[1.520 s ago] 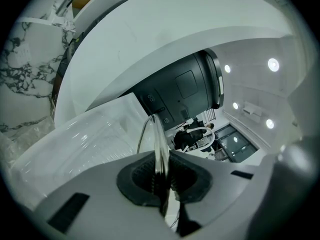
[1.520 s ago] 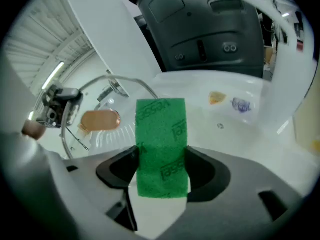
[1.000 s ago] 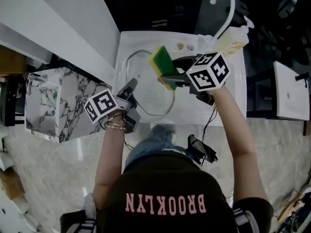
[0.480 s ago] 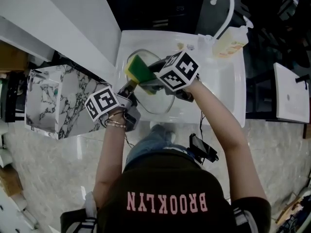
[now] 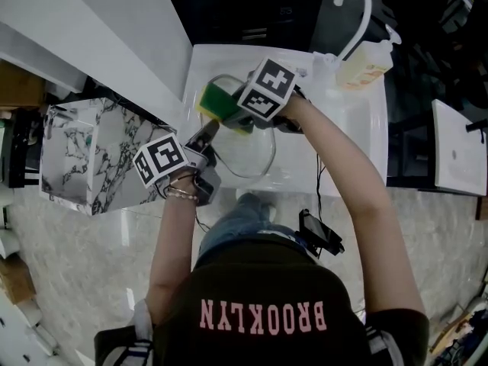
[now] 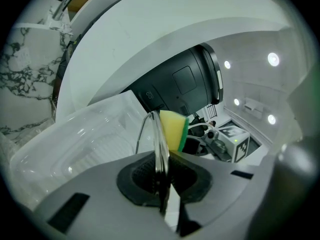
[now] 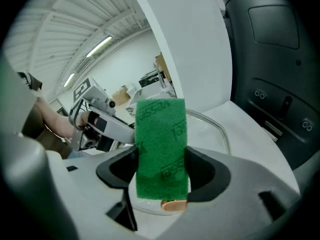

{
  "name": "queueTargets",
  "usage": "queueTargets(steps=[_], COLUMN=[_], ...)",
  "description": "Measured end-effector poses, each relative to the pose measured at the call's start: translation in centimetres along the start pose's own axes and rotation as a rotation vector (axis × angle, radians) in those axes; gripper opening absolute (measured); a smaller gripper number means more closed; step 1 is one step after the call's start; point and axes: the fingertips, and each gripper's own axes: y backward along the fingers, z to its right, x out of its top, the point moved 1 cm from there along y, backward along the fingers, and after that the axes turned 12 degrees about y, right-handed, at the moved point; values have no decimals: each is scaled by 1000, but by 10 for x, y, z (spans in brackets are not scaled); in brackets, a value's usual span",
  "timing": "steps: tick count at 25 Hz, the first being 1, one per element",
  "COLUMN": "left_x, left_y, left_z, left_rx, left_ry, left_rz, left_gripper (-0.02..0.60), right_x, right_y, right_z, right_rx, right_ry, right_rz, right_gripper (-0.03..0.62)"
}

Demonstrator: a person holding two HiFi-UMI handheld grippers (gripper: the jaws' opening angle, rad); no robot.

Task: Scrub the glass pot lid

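Over the white sink (image 5: 352,132), the glass pot lid (image 5: 250,157) is held on edge, its rim pinched between the jaws of the left hand-held gripper (image 5: 207,134). The right hand-held gripper (image 5: 233,116) presses its clamped yellow-green sponge (image 5: 216,101) against the lid. A curved faucet (image 5: 355,12) and a soap bottle (image 5: 366,64) stand at the sink's back corner, and a marbled box (image 5: 84,155) sits to the left.
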Motion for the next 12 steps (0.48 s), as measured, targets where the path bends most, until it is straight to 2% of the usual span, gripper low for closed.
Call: queueTargets(steps=[4, 7, 9, 12], left_x=[1, 1, 1, 1], left_y=[2, 1, 2, 0], left_z=[-4, -5, -6, -6], left_rx=[6, 8, 7, 4], left_ry=[12, 16, 18, 21], left_rz=[-3, -7, -9, -15], left_gripper=[23, 23, 23, 23], right_x=[1, -1, -4, -7], right_y=[-6, -8, -9, -10], right_z=[-1, 5, 13, 26], right_rx=[66, 73, 76, 104], right_ry=[-5, 2, -40, -161], right_rz=[-29, -50, -40, 19], right_gripper=[281, 281, 281, 281])
